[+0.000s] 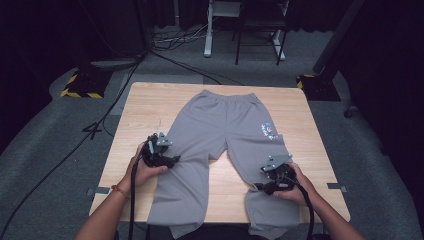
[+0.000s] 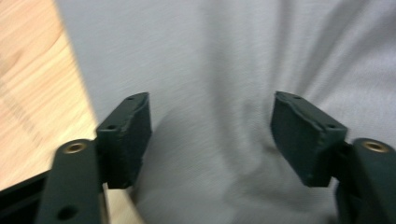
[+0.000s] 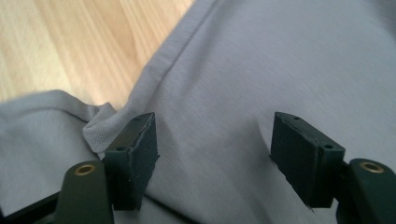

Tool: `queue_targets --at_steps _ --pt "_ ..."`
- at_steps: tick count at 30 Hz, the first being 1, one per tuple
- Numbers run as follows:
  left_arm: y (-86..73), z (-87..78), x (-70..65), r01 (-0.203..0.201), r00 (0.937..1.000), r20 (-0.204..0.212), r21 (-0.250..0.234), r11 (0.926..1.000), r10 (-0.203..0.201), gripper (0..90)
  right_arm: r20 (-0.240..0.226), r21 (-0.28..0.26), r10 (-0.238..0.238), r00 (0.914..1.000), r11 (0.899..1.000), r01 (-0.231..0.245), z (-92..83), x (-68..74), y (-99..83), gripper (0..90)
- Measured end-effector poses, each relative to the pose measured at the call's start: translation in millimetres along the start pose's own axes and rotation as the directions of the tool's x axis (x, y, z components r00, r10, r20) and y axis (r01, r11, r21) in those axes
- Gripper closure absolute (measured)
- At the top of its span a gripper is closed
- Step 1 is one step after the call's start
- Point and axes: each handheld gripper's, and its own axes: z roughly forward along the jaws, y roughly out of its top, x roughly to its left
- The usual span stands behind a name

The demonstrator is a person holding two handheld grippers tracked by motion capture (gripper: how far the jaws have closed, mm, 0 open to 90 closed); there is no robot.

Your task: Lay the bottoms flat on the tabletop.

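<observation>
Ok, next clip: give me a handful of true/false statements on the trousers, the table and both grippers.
1. The grey trousers lie flat on the wooden table. True.
2. The waistband is at the person's edge. False: it lies at the far side, and the leg ends hang over the near edge.
3. The left gripper is clamped on fabric. False: its jaws stand apart over the cloth.
4. The right gripper is open above a trouser leg. True.
5. The trousers are folded in half. False: both legs are spread out.

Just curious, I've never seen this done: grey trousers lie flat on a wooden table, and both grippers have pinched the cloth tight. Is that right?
Not quite. The grey trousers do lie flat on the wooden table, but the left gripper and right gripper stand open over the cloth, as both gripper views show.
</observation>
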Motion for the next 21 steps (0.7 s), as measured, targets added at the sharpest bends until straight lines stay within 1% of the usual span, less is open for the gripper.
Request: queue_targets --at_steps 1,2,3,4,5,6,7,8,10,11,12,13,14,15,16,19,20,21 --pt "-1.2 -2.0 -2.3 0.018 0.9997 0.016 0.013 0.9998 -0.018 27.6 0.005 0.0 -0.003 1.0 1.0 0.003 -2.8 1.8 -3.2 31.8" --pt "-1.9 -4.0 -7.9 0.015 0.9994 0.03 0.02 0.9997 -0.016 26.2 0.013 -0.003 0.007 0.9999 1.0 -0.007 -5.6 3.9 -5.8 32.3" --pt "-2.2 -7.3 -17.3 -0.01 0.9993 0.037 0.02 0.9997 0.01 24.4 0.019 -0.011 0.014 0.9997 1.0 -0.014 -8.8 5.4 -7.8 33.5" --pt "-2.6 -11.4 -29.0 -0.043 0.9968 0.067 -0.002 0.9991 0.043 25.8 0.036 -0.024 0.016 0.9992 1.0 -0.016 -12.9 7.4 -8.8 34.6" --pt "-2.5 -15.1 -41.0 -0.075 0.9918 0.102 -0.018 0.997 0.077 27.0 0.045 -0.043 0.014 0.9989 0.999 -0.012 -18.5 10.3 -9.3 35.5" --pt "-2.2 -18.0 -53.5 -0.104 0.988 0.113 -0.027 0.9942 0.106 26.7 0.042 -0.071 0.018 0.9989 0.997 -0.015 -24.3 13.4 -9.7 37.0" --pt "-2.0 -20.1 -63.9 -0.123 0.9824 0.138 -0.03 0.992 0.126 26.7 0.046 -0.086 0.027 0.9986 0.996 -0.023 -29.3 15.9 -10.5 38.9" --pt "-2.6 -21.7 -72.4 -0.129 0.9763 0.171 -0.038 0.991 0.133 26.8 0.037 -0.09 0.033 0.9988 0.996 -0.029 -32.6 18.7 -11.9 39.6" --pt "-5.1 -24.2 -86.5 -0.155 0.968 0.194 -0.04 0.9871 0.16 28.3 -0.001 -0.085 0.024 0.9997 0.996 -0.024 -34.3 26.2 -15.3 42.4" --pt "-7.1 -24.9 -91.5 -0.16 0.9632 0.212 -0.04 0.9863 0.165 28.6 -0.025 -0.071 0.003 0.9997 0.997 -0.005 -33.0 31.3 -16.6 44.0" --pt "-9.6 -25.2 -96.1 -0.163 0.9605 0.224 -0.032 0.9862 0.166 28.7 -0.046 -0.061 -0.019 0.9987 0.998 0.016 -30.8 37.1 -17.5 44.0" --pt "-12.5 -24.8 -100.5 -0.182 0.9586 0.22 -0.013 0.9832 0.18 29.0 -0.051 -0.041 -0.036 0.998 0.999 0.034 -28.2 42.3 -17.6 44.0" --pt "-16.6 -23.7 -105.2 -0.215 0.9569 0.203 0.012 0.9766 0.208 30.2 -0.048 -0.019 -0.056 0.9973 0.998 0.055 -25.8 47.2 -17.6 43.5" --pt "-21.5 -25.2 -107.4 -0.219 0.9544 0.208 0.0 0.9758 0.214 29.9 -0.06 -0.001 -0.082 0.9949 0.997 0.082 -23.7 50.6 -17.9 42.0" --pt "-25.2 -27.3 -106.8 -0.212 0.9496 0.236 -0.001 0.9773 0.206 30.9 -0.072 0.015 -0.097 0.9927 0.995 0.098 -21.5 53.4 -18.6 41.3" --pt "-36.8 -38.0 -104.9 -0.233 0.9415 0.252 0.008 0.9724 0.224 30.7 -0.113 0.022 -0.101 0.9884 0.994 0.104 -24.2 53.9 -22.6 41.3" --pt "-41.0 -42.5 -102.6 -0.24 0.9401 0.254 0.019 0.9706 0.228 30.7 -0.13 0.03 -0.102 0.9863 0.994 0.107 -26.1 53.0 -25.2 40.6" --pt "-44.9 -46.7 -99.6 -0.242 0.9409 0.251 0.028 0.97 0.227 30.7 -0.152 0.044 -0.105 0.9828 0.993 0.112 -29.0 51.6 -28.5 39.7"
